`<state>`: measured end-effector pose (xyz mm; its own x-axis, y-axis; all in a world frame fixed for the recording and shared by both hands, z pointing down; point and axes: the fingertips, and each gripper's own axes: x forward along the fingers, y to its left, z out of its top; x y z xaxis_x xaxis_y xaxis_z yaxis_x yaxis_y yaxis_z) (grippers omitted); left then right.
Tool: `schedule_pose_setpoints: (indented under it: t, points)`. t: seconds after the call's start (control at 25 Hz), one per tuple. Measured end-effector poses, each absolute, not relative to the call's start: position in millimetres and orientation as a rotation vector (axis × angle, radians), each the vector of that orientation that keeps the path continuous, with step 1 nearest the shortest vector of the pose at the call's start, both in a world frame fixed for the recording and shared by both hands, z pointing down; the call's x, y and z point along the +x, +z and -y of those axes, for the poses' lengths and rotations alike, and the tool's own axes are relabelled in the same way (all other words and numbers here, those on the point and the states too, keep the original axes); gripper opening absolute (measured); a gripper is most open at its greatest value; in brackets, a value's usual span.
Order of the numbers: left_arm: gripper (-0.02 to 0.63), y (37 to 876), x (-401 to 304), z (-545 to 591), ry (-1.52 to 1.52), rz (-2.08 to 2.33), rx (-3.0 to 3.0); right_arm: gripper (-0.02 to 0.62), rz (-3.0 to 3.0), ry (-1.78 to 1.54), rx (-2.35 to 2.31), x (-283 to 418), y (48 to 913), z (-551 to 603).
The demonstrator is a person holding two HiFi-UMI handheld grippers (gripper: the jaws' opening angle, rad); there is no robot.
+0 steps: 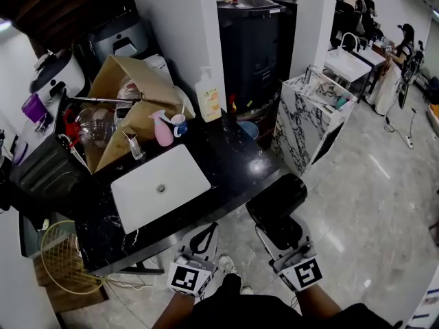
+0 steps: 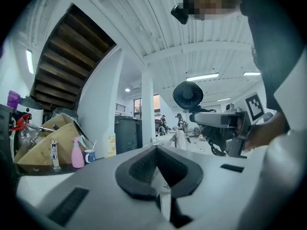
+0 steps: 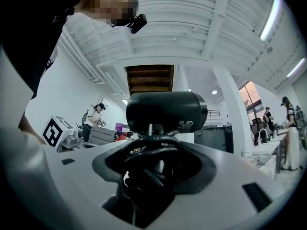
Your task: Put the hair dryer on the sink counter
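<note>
The black hair dryer [image 1: 276, 206] hangs over the floor, just off the front right corner of the black sink counter [image 1: 230, 162]. My right gripper [image 1: 285, 244] is shut on its handle, with the coiled cord [image 3: 148, 164] bunched between the jaws below the barrel [image 3: 165, 111]. The white basin [image 1: 160, 186] sits in the counter's middle. My left gripper [image 1: 203, 238] is below the counter's front edge, shut with nothing in it. In the left gripper view its pads [image 2: 144, 176] meet, and the hair dryer [image 2: 188, 95] shows beyond to the right.
A cardboard box [image 1: 130, 105], a pink spray bottle [image 1: 162, 129], a mug [image 1: 178, 124] and a soap bottle [image 1: 208, 96] crowd the counter's back. A marble cabinet [image 1: 309, 118] stands to the right, a wire basket [image 1: 62, 259] at lower left. People stand at far right.
</note>
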<state>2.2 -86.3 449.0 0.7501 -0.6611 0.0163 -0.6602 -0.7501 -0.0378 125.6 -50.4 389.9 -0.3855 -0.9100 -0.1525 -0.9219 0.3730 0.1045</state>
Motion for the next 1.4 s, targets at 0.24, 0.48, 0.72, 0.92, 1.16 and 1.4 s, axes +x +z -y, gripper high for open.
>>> schedule_pose_setpoints:
  t: [0.24, 0.48, 0.72, 0.92, 1.16, 1.4]
  points:
    - [-0.002, 449, -3, 139, -0.056, -1.117, -2.924, 0.256, -2.591, 0.189, -1.693, 120, 403, 112]
    - [-0.002, 446, -11, 185, -0.061, -1.13, -2.909, 0.256, -2.588, 0.152, -1.64, 109, 406, 162]
    - [-0.002, 445, -24, 229, -0.039, -1.172, -2.894, 0.258, -2.598, 0.096, -1.696, 112, 416, 203]
    - [-0.002, 444, -26, 244, 0.02, -1.14, -2.89, 0.258, -2.609, 0.132, -1.726, 118, 423, 230]
    - [-0.002, 451, -32, 262, 0.03, -1.168, -2.896, 0.256, -2.646, 0.152, -1.776, 129, 434, 265]
    - [-0.002, 456, -28, 284, 0.063, -1.272, -2.891, 0.258, -2.685, 0.084, -1.753, 131, 457, 297]
